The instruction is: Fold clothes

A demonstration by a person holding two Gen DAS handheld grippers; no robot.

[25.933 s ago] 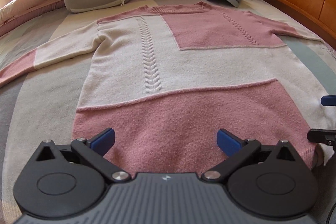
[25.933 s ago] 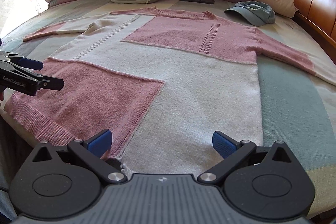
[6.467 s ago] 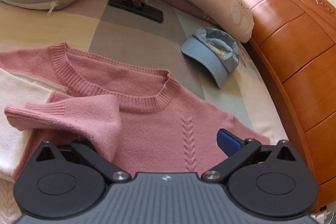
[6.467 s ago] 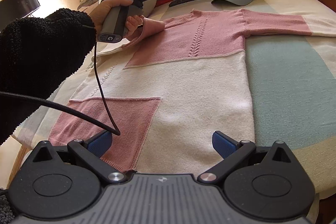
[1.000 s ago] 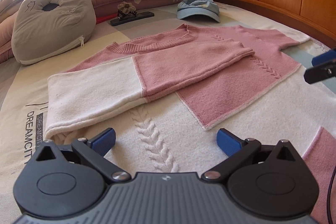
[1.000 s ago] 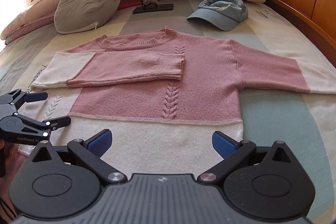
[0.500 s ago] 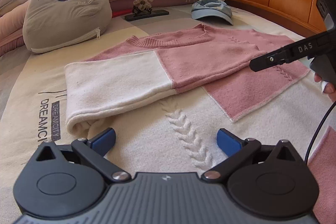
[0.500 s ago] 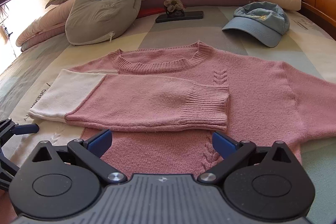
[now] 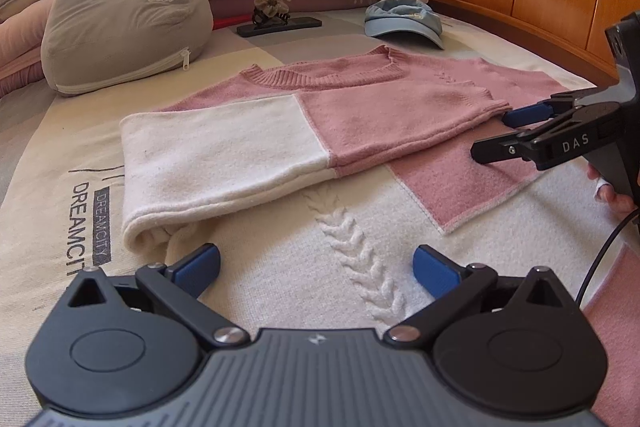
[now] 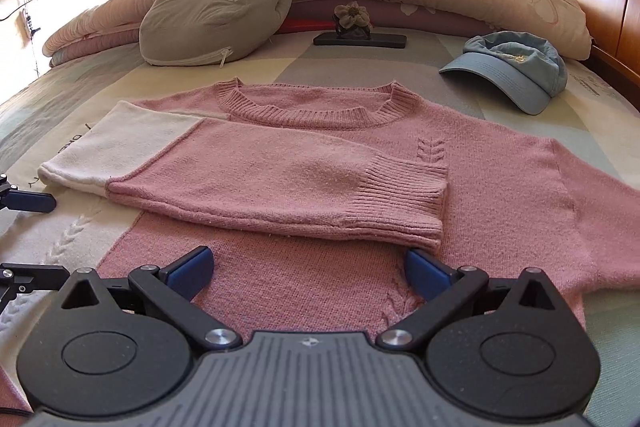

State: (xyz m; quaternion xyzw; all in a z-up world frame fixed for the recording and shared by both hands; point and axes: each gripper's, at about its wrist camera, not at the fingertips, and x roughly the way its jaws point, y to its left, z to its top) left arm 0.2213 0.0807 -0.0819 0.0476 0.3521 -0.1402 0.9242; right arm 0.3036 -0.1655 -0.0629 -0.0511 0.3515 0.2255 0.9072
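Since half a second ago right gripper point(image 10: 306, 267) has dropped nearer the folded sleeve's cuff point(image 10: 416, 199), jaws wide, empty. Left gripper point(image 9: 316, 265) also spread open, nothing held, above sweater's point(image 9: 360, 255) cream panel by the sleeve fold at 10 o'clock. Left view alone shows right gripper side-on at 3 o'clock with a hand point(image 9: 614, 195). Right view alone shows the unfolded sleeve point(image 10: 600, 227) at 3 o'clock. Cap point(image 10: 516, 69) at 1 o'clock on bed point(image 10: 400, 65).
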